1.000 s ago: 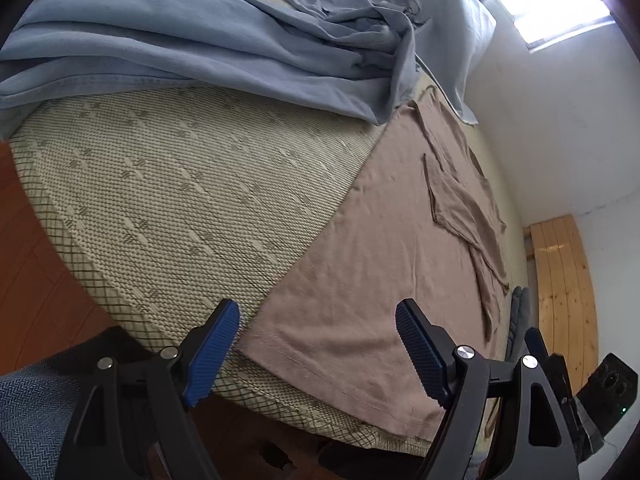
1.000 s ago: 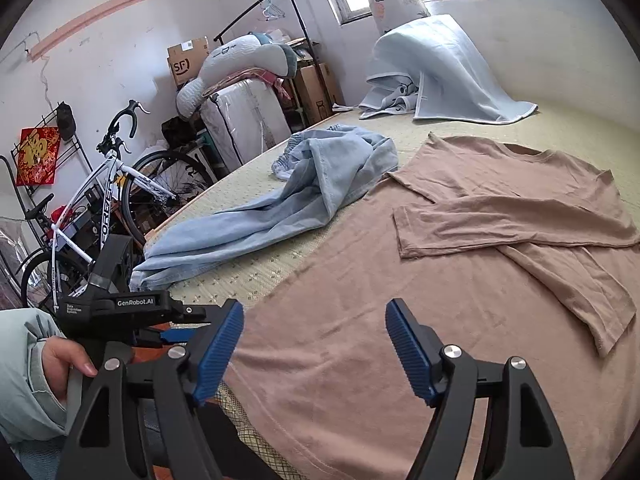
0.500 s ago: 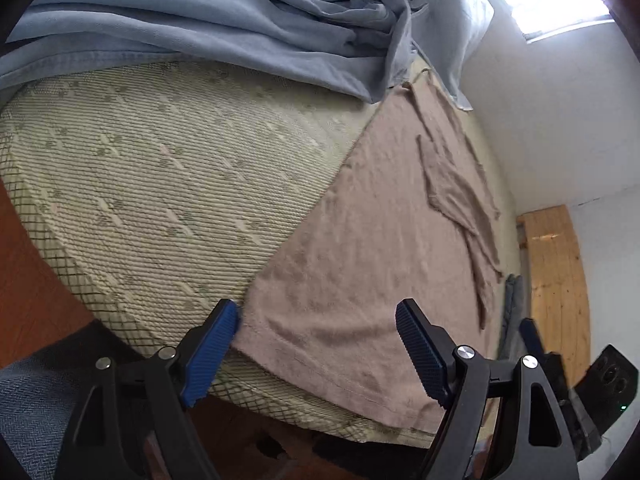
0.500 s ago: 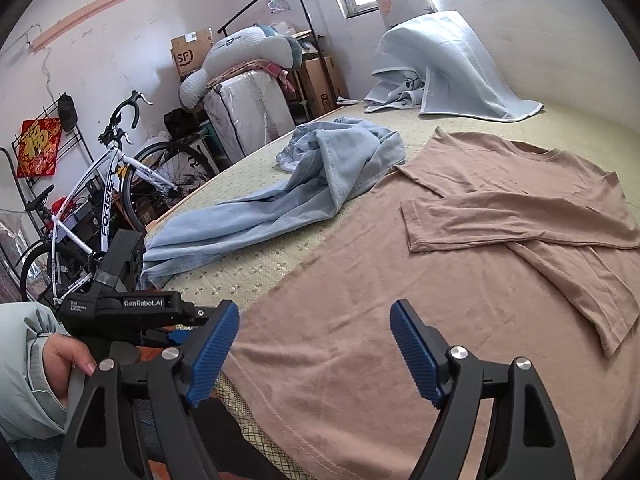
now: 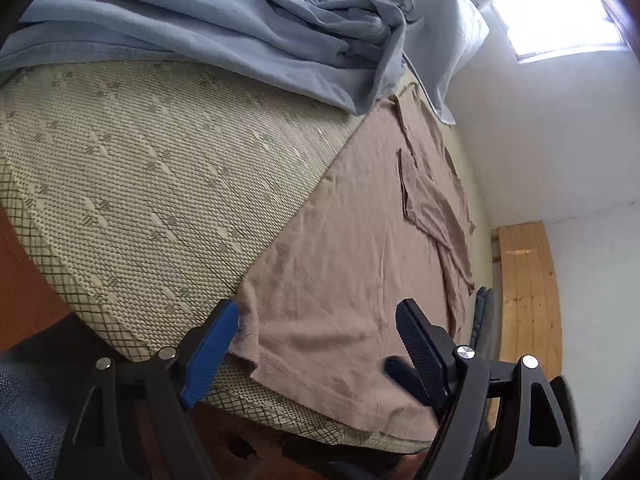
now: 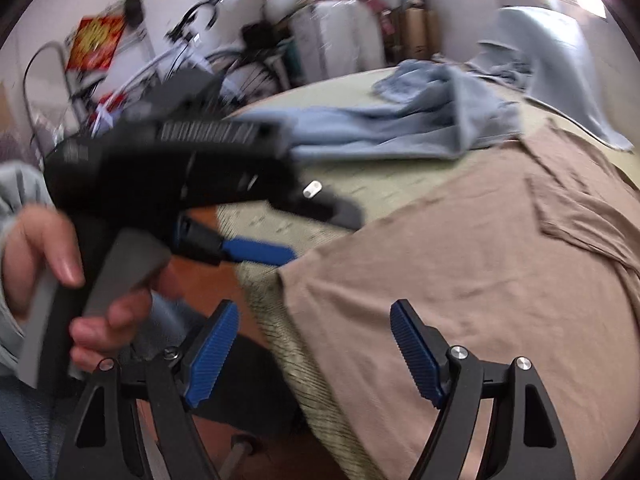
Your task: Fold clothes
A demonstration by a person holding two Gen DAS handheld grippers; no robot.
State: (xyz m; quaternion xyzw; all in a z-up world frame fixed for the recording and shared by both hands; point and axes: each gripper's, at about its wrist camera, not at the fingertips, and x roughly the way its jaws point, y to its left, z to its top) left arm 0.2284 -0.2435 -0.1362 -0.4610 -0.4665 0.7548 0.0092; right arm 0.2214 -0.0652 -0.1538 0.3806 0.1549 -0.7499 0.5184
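The brown shirt (image 5: pixel 340 264) lies spread flat on the bed's woven mat (image 5: pixel 132 184), sleeves folded across its body, hem at the near edge of the bed. The left tool (image 5: pixel 316 344) hangs at that hem's left corner with its blue pads apart — the corner lies between them, unclamped. The right tool (image 6: pixel 316 344) (its view is blurred) also stands apart, over the hem, gripping nothing. Beyond the shirt sits a rumpled blue garment (image 6: pixel 404 120), then a pale sheet (image 6: pixel 560 68) against the white wall. Left of the bed: a bicycle (image 6: pixel 192 56) and stacked boxes — a window (image 5: pixel 560 24) above.
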